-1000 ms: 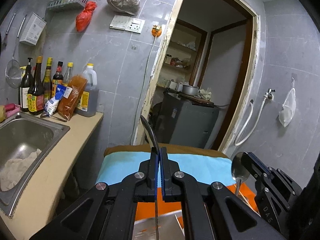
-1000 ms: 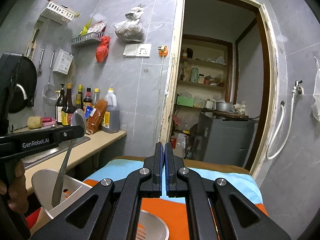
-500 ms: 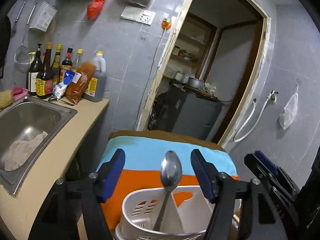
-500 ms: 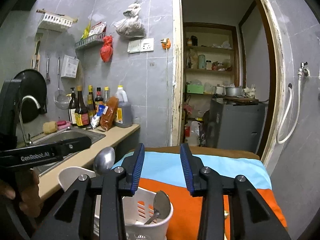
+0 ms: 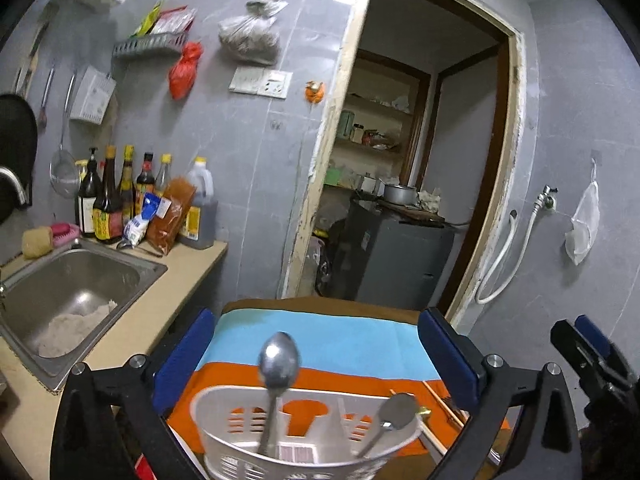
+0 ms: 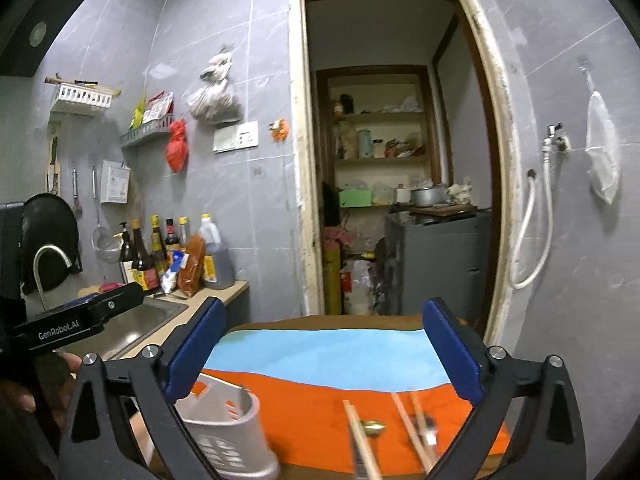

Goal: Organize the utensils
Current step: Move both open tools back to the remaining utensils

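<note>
A white slotted utensil caddy stands on the orange and blue cloth right in front of the left gripper. One steel spoon stands upright in it and a second spoon leans in its right compartment. The left jaws are opening wide, and no pad touches either spoon. In the right wrist view the right gripper is also opening, with nothing between its pads. There the caddy is at lower left, and wooden chopsticks lie on the cloth below the gripper.
A counter with a steel sink and several sauce bottles runs along the left. Behind the table an open doorway shows shelves and a grey cabinet. A finger of the left gripper reaches in at the left of the right wrist view.
Both grippers went from shut to wide open and drew back and up. The spoon held by the left gripper now stands free in the caddy, beside the second spoon.
</note>
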